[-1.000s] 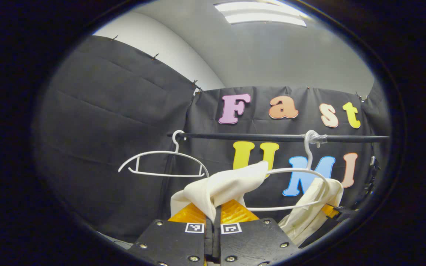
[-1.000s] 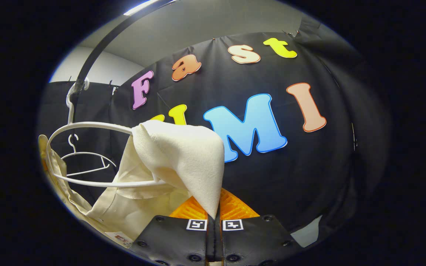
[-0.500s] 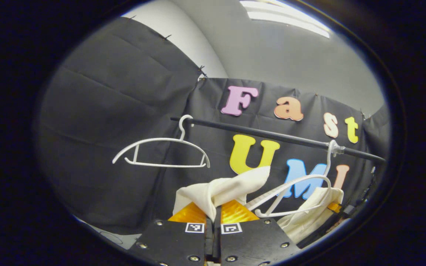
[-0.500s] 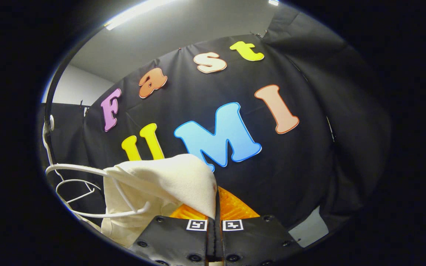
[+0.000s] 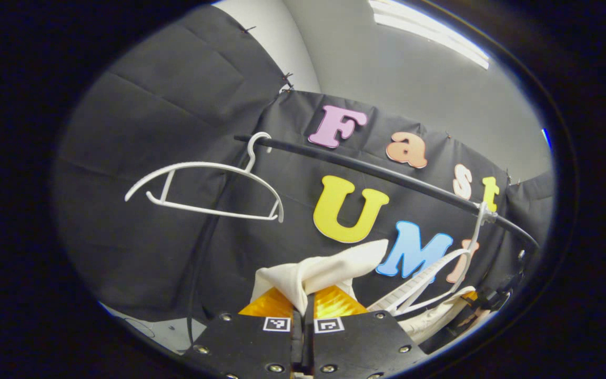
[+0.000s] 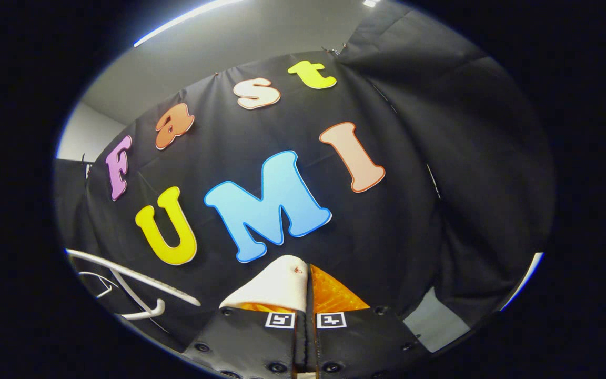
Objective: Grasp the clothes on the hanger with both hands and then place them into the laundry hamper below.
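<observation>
Left tool [image 5: 303,310] clamps cream garment [image 5: 319,271] at frame bottom | right tool [image 6: 307,310] pinches its fold | bare hanger [image 5: 205,187] upper left on rail [image 5: 387,176]

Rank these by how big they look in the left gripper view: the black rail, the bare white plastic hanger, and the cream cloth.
1. Black metal rail, the longest.
2. Bare white plastic hanger.
3. Cream cloth, a close third; it sits nearest the camera, so its real size is unsure.
</observation>
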`<state>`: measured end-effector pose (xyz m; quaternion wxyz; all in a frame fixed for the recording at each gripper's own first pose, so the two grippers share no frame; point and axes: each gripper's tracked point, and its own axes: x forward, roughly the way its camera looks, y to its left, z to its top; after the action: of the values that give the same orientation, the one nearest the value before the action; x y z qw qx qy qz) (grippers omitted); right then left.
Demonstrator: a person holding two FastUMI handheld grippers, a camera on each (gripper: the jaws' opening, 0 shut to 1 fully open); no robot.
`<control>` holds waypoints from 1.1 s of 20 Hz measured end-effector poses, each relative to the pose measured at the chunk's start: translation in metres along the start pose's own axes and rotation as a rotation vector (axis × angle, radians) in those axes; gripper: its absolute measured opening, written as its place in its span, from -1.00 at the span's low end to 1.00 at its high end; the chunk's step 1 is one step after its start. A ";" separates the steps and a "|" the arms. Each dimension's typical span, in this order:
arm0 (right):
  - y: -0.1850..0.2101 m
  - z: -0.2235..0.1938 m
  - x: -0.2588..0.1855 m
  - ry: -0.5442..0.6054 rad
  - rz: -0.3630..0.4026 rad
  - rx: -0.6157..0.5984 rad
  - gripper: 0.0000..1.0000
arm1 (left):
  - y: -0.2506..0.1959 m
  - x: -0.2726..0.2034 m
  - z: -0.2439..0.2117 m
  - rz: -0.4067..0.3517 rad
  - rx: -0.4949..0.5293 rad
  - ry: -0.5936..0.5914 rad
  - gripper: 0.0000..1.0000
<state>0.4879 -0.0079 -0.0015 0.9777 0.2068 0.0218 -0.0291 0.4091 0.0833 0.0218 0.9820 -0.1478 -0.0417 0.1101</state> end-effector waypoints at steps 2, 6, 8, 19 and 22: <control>-0.003 -0.002 -0.014 -0.002 0.006 -0.031 -0.97 | 0.003 -0.004 -0.012 -0.008 0.027 0.023 -0.99; -0.008 -0.013 -0.065 0.019 0.016 -0.114 -0.98 | 0.008 -0.029 -0.027 -0.048 0.027 0.059 -0.97; -0.011 -0.010 -0.103 0.012 0.010 -0.160 -0.98 | 0.012 -0.043 -0.032 -0.084 0.033 0.078 -0.99; 0.069 -0.035 -0.317 0.036 0.133 -0.339 -0.98 | 0.016 -0.165 -0.003 -0.362 0.125 0.130 -0.97; 0.099 -0.073 -0.355 0.109 0.209 -0.344 -1.00 | 0.021 -0.191 -0.006 -0.396 0.178 0.148 -0.99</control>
<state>0.1381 0.1295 -0.0089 0.9937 0.0390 0.0576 0.0878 0.2200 0.0570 0.0001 0.9940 -0.0571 0.0120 -0.0929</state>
